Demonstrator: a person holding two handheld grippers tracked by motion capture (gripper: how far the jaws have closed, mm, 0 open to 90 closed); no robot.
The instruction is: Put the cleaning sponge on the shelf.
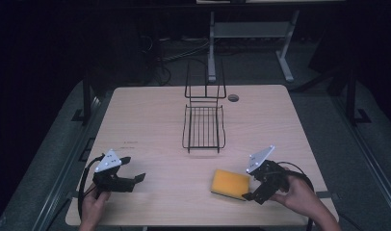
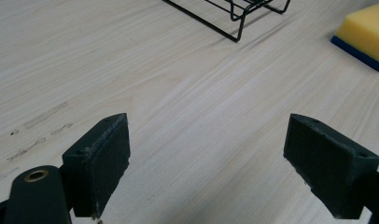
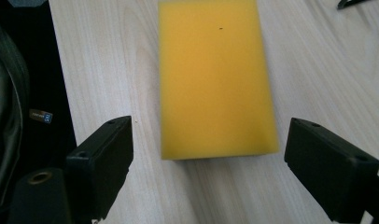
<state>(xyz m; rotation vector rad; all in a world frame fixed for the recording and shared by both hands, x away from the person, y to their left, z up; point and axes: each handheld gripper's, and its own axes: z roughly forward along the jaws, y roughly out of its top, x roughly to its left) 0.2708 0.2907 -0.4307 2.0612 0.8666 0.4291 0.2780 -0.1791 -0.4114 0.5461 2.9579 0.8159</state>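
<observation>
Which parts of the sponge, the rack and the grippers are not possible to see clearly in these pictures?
- Sponge: right gripper view's top edge cuts off its far end; its blue underside faces the table.
- Wire rack: left gripper view's top edge leaves one corner.
- Right gripper: in the high view its jaw tips merge with the sponge edge; contact unclear.
- Left gripper: small and dark there.

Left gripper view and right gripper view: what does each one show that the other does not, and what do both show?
Left gripper view: the black wire rack and the blue underside of the sponge, far off at the upper right; its claw is open over bare wood. Right gripper view: the sponge's yellow top close up, just ahead of the open right claw, and the table's edge. Shared: the sponge and the wooden table.
</observation>
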